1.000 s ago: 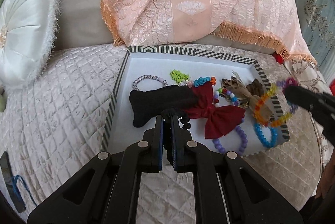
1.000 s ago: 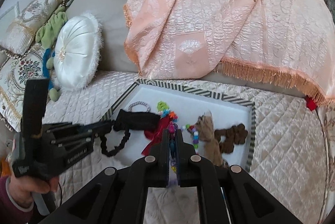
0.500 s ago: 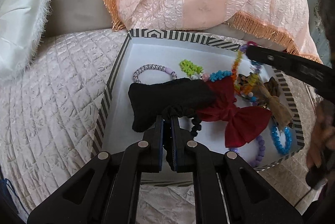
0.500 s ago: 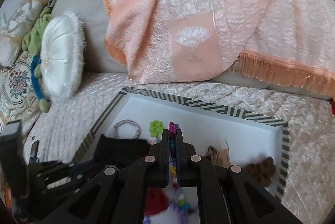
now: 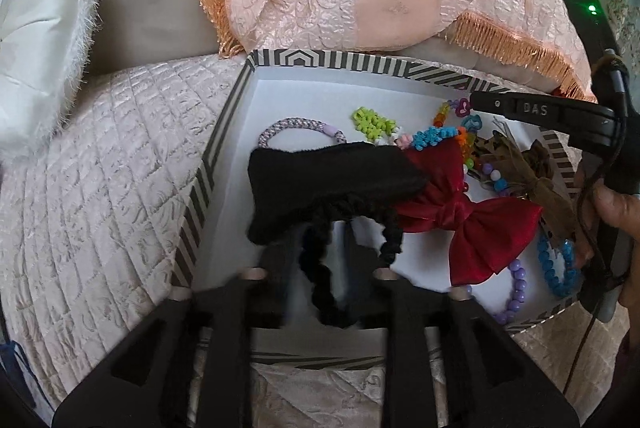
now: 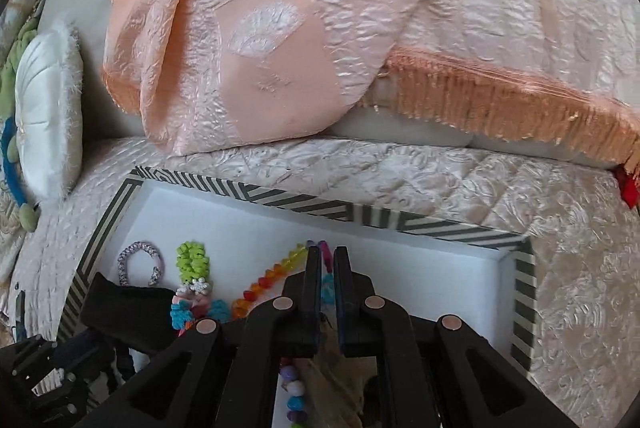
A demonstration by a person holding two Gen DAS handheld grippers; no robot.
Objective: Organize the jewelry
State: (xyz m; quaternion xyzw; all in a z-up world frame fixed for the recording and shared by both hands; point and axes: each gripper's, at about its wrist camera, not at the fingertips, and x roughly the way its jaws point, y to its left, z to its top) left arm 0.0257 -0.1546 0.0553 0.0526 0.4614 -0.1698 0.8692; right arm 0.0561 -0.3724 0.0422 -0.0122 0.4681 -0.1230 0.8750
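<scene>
A striped-rim white tray (image 5: 208, 164) (image 6: 420, 224) lies on the quilted sofa seat. My left gripper (image 5: 320, 260) has opened inside it; a black scrunchie (image 5: 320, 268) hangs loose between the blurred fingers, just in front of a black bow (image 5: 320, 176). A red bow (image 5: 472, 224), a brown bow (image 5: 532, 172), a silver-lilac bracelet (image 5: 300, 128), a green bead piece (image 5: 372, 120), blue and purple bracelets lie in the tray. My right gripper (image 6: 327, 260) is shut on a multicoloured bead bracelet (image 6: 264, 284) low over the tray's back part; it shows in the left view (image 5: 540, 116).
A peach fringed throw (image 6: 320, 28) drapes the sofa back right behind the tray. A white round cushion (image 5: 36, 48) sits at the left. The quilted seat (image 5: 100, 168) surrounds the tray. A hand (image 5: 616, 204) holds the right gripper's handle.
My left gripper has opened and let go of the black scrunchie in the tray. My right gripper has moved forward and down over the tray's back with the bead bracelet.
</scene>
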